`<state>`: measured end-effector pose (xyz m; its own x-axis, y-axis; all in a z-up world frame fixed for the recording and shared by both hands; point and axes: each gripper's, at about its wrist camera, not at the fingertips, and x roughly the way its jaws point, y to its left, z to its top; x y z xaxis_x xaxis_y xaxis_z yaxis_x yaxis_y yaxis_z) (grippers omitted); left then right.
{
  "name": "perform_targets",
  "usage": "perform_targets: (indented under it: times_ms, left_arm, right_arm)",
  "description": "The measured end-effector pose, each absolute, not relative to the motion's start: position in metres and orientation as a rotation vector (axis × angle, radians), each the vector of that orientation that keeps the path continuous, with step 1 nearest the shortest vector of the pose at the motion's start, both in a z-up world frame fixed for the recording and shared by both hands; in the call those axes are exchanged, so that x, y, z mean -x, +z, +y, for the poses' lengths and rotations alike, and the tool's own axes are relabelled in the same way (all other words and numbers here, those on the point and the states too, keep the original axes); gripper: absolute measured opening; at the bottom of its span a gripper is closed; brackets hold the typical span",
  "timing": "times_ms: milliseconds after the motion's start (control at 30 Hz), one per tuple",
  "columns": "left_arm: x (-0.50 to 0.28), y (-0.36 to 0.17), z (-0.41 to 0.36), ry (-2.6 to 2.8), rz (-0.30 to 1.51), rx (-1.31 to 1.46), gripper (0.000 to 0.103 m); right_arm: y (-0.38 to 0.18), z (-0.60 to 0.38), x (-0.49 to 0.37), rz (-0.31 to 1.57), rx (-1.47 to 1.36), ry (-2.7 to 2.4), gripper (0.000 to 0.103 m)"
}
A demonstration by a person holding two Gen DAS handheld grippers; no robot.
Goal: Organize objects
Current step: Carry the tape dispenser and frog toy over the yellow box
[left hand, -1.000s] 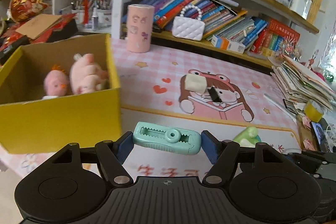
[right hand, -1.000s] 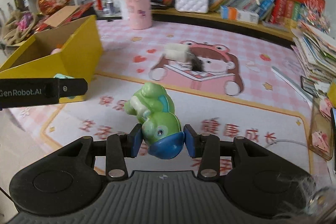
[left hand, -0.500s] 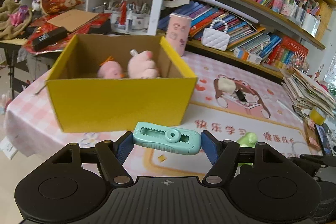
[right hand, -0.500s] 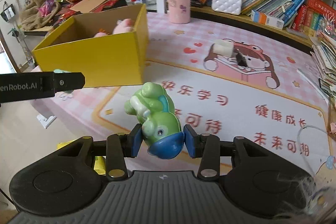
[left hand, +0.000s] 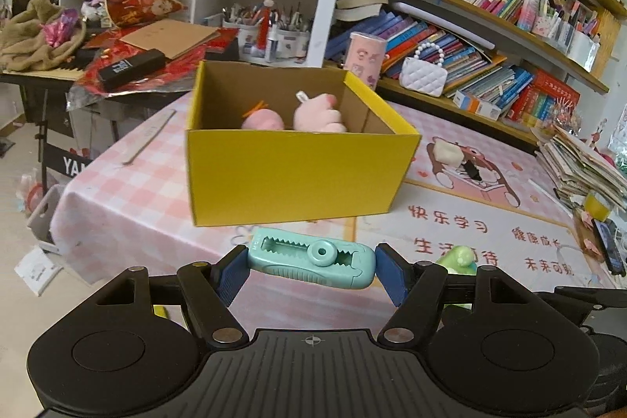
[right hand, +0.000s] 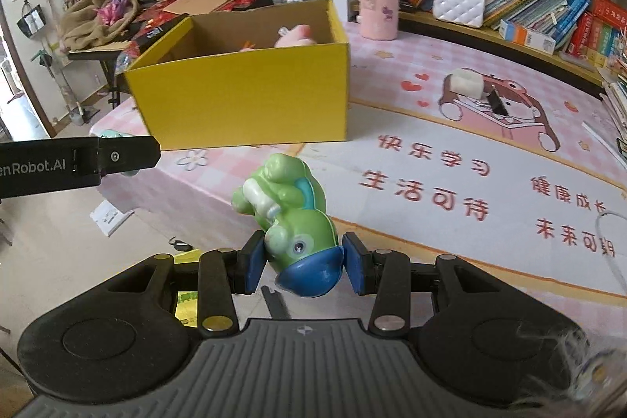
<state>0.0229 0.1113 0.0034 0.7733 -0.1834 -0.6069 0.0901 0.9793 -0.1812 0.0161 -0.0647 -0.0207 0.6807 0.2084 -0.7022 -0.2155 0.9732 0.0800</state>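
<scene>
My left gripper (left hand: 311,271) is shut on a mint-green toothed clip (left hand: 311,257), held crosswise between its blue pads. My right gripper (right hand: 301,263) is shut on a green and blue toy frog (right hand: 292,218), head down. Both hang off the table's near edge, in front of an open yellow box (left hand: 290,171) (right hand: 243,93). Two pink plush toys (left hand: 317,114) lie inside the box. The left gripper's finger (right hand: 113,157) shows at the left of the right wrist view. The frog's top (left hand: 456,257) peeks up at the lower right of the left wrist view.
A pink checked mat (right hand: 450,151) covers the table. On it lie a cream block (right hand: 466,83) and a black clip (right hand: 497,102). A pink cylinder (right hand: 378,0) and white purse (right hand: 458,4) stand by the bookshelf. Stacked papers (left hand: 580,163) sit at the right. Floor lies below left.
Both grippers have drawn back from the table with their objects still held. The yellow box now sits farther off and more central, and the floor shows below the table edge.
</scene>
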Motion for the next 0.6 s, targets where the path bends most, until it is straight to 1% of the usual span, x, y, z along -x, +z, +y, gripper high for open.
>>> perform_targets:
  times_ms: [400,600]
  left_arm:
    - [-0.005,0.008,0.163,-0.084,0.631,0.173,0.07]
    - [-0.003,0.003,0.171,-0.074,0.648,0.196,0.07]
  right_arm:
    - [-0.015,-0.013,-0.011,0.767,0.06,0.314,0.04]
    - [-0.017,-0.005,-0.015,0.785,0.078,0.326,0.04]
